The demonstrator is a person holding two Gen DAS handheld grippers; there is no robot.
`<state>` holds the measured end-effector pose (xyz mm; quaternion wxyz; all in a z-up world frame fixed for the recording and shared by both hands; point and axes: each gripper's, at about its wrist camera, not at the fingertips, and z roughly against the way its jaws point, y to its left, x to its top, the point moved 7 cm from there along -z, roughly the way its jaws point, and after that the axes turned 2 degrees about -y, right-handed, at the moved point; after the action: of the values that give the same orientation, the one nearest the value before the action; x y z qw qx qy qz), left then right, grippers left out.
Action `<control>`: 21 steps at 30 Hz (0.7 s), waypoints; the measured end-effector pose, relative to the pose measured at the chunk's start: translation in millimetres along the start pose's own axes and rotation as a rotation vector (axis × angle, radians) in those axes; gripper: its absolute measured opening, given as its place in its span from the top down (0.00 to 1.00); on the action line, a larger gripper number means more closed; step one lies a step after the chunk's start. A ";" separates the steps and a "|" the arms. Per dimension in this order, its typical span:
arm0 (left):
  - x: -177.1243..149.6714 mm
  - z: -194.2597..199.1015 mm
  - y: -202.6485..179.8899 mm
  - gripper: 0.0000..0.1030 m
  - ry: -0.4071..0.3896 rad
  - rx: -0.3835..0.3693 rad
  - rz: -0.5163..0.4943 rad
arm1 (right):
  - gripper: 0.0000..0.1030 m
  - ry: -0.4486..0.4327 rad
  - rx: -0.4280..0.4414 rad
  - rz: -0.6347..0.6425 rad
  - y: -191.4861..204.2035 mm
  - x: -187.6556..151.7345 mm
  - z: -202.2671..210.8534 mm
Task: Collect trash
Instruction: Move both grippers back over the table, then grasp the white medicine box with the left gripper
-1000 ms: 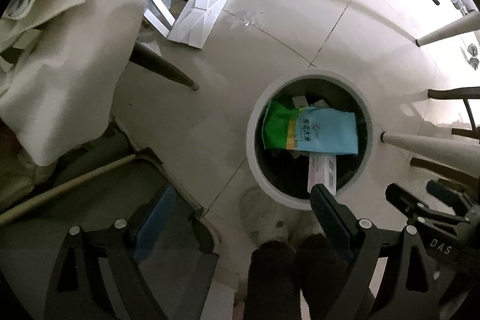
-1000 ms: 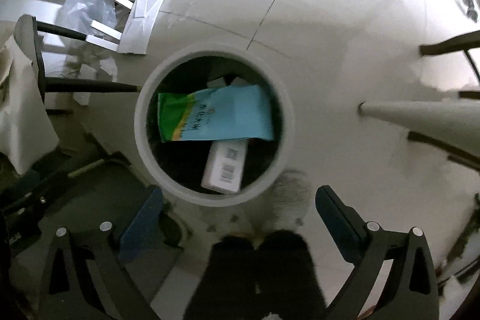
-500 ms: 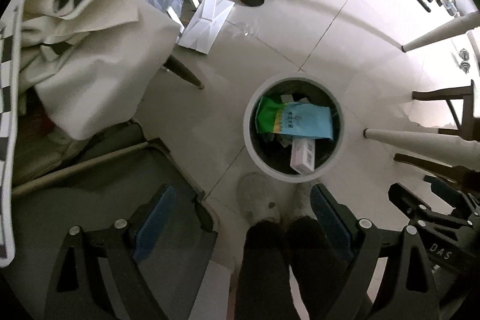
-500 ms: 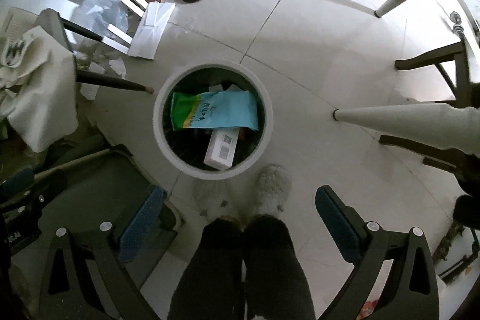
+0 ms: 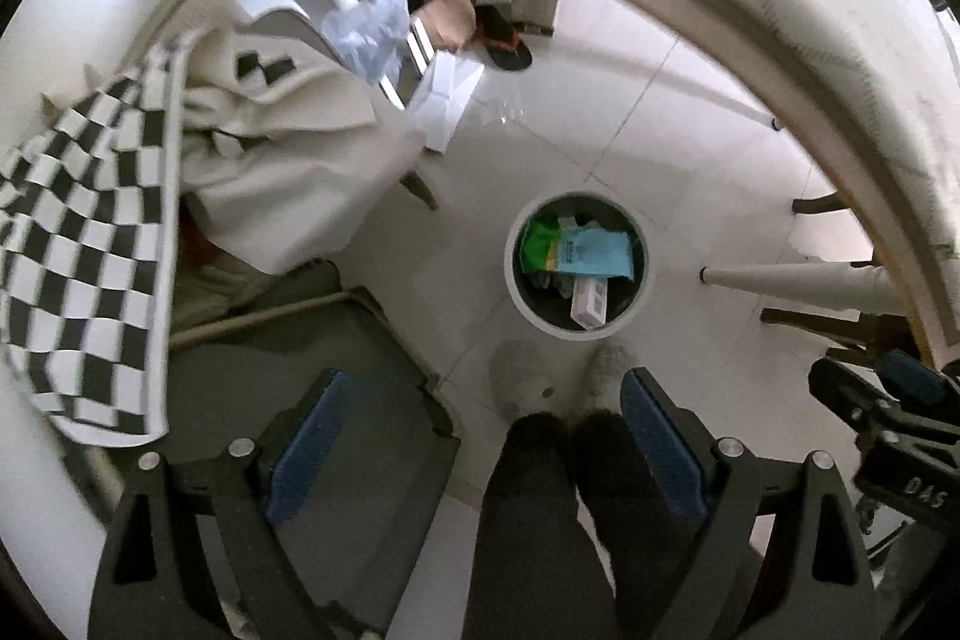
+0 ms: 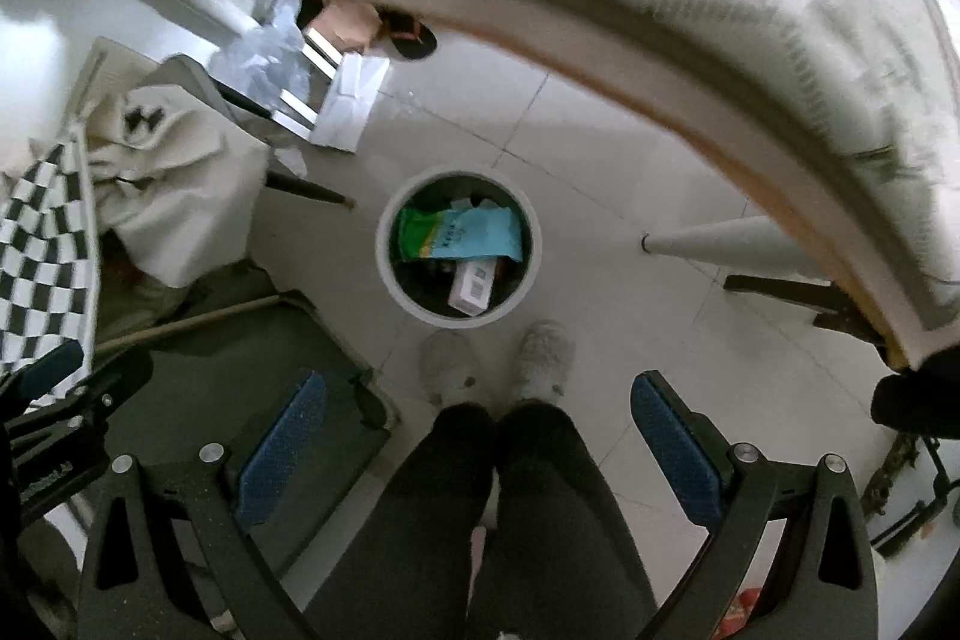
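While both grippers are pointing straight down, the scene is lying like this:
Table edge [image 6: 600, 10]: curving above and to the right of the bin.
Checkered cloth [image 5: 78, 244]: hanging well left of the bin.
Trash bin [image 6: 393, 274]: standing on the white floor, just ahead of the person's slippers [image 6: 543, 358].
Blue-green bag [image 6: 462, 235]: lying inside the bin, over a white barcoded box [image 6: 474, 286].
Left gripper [image 5: 480, 436]: hanging empty, jaws spread wide.
Right gripper [image 6: 480, 436]: likewise gaping, gripping nothing.

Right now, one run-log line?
left tool: open, empty | right tool: open, empty | bin: green-blue bag, white box inside
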<state>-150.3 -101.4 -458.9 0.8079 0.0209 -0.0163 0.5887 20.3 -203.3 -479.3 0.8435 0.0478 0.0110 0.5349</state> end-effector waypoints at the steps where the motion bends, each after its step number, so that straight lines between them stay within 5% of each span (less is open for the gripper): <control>1: 3.6 12.7 -0.1 0.10 -0.016 -0.001 -0.001 | 0.00 -0.010 0.010 -0.004 2.6 2.1 10.7; 13: 118.3 101.1 -47.9 0.10 -0.244 0.059 -0.042 | 0.00 -0.189 0.062 -0.118 -25.6 113.4 126.6; 21: 228.5 86.1 -121.6 0.10 -0.202 0.083 -0.028 | 0.00 -0.177 -0.046 -0.256 -150.3 229.1 121.3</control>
<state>35.3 74.1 -363.1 0.8086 0.1137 -0.0732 0.5725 262.3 -68.3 -365.0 0.9033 0.0735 -0.0697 0.4168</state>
